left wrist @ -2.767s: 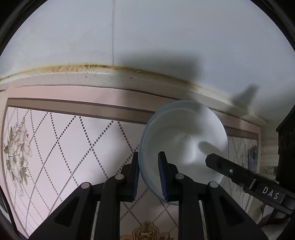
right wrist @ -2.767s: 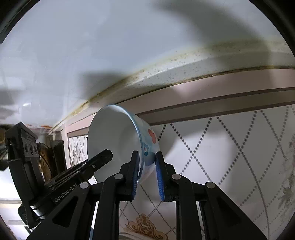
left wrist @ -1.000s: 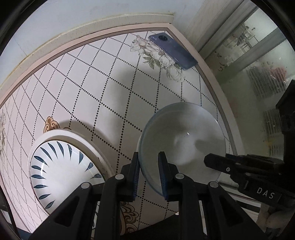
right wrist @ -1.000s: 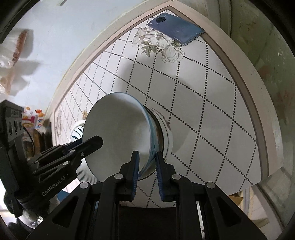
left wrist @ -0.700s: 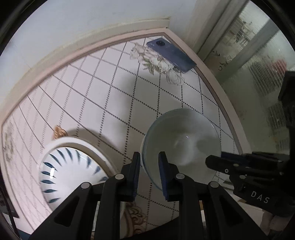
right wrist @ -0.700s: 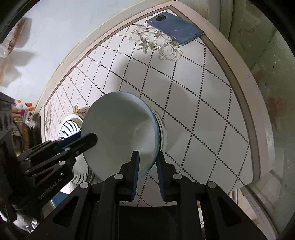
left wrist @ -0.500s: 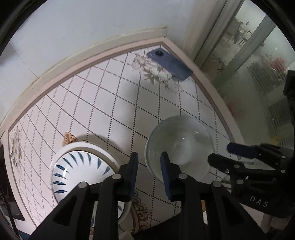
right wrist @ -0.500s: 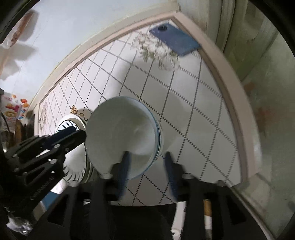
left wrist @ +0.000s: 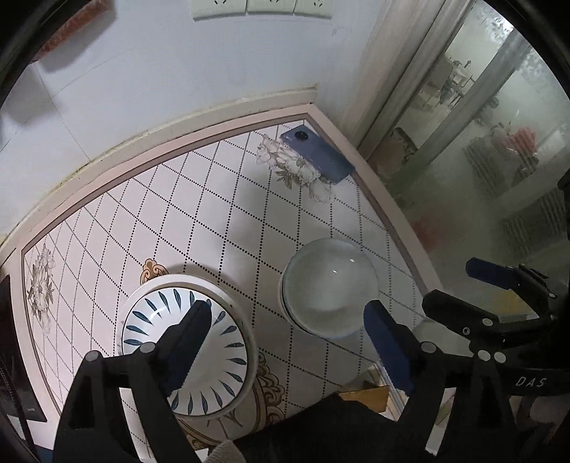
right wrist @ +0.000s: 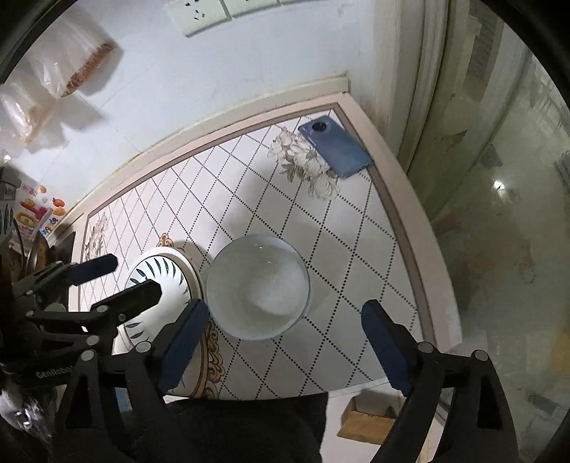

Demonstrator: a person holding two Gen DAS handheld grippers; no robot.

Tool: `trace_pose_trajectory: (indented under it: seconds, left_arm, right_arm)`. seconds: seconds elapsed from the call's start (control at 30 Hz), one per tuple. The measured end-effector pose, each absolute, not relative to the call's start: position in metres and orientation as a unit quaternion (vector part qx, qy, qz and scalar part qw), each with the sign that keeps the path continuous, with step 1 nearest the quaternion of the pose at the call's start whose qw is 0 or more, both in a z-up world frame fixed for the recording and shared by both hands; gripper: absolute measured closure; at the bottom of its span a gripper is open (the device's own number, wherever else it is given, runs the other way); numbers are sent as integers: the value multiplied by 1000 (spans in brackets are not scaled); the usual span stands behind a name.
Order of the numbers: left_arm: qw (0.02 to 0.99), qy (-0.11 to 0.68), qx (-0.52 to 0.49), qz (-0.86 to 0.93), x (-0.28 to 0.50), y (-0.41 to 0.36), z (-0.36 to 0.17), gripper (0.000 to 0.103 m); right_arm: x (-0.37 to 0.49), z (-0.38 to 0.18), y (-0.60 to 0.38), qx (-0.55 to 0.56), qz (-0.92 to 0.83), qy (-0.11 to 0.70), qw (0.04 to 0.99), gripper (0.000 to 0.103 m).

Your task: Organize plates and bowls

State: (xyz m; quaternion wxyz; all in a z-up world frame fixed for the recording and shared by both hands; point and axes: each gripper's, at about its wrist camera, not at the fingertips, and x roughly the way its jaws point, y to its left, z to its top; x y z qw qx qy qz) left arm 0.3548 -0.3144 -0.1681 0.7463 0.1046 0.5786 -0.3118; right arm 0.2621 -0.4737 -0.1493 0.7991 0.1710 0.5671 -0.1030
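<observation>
A white bowl (left wrist: 329, 288) (right wrist: 258, 285) sits nested on another bowl near the right edge of the patterned table (left wrist: 199, 213). To its left lies a white plate with blue leaf marks (left wrist: 213, 356) (right wrist: 156, 274). My left gripper (left wrist: 290, 342) hangs above both; its jaws are opening with nothing between them. My right gripper (right wrist: 285, 340) hovers over the bowl, jaws also opening and empty. In the left wrist view the right gripper (left wrist: 466, 288) shows at the right edge. In the right wrist view the left gripper (right wrist: 114, 281) shows over the plate.
A blue phone (left wrist: 317, 158) (right wrist: 336, 146) lies at the table's far corner. Wall sockets (right wrist: 199, 14) and hanging plastic bags (right wrist: 53, 71) are on the back wall. A glass door (left wrist: 481, 142) stands right of the table. A cardboard box (right wrist: 370, 416) sits on the floor.
Both grippers were shut on the white bowl's rim as it went down onto the other bowl. They have let go, spread wide and risen away from the table.
</observation>
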Motion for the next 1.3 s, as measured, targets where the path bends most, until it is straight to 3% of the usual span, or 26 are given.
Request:
trace_pose_trajectory:
  seconds: [0.37,0.7,0.9,1.3]
  left_arm:
    - [750,569,91,-324,339,-300,-136,10]
    - [756,572,84,-307,342,-299,-145,10]
    - [731,612,89,-287,361,-314,-191,11]
    - [666,701,55,-250,410,-343,-297,14]
  right_arm:
    - [241,-107,-465,165,-107,548,813,8]
    - [240,-110,-474,180,-108,547,810,8]
    - [244,-139,-493,212,-102,560,794,8]
    - [265,-254,-526,323,-46,589,739,8]
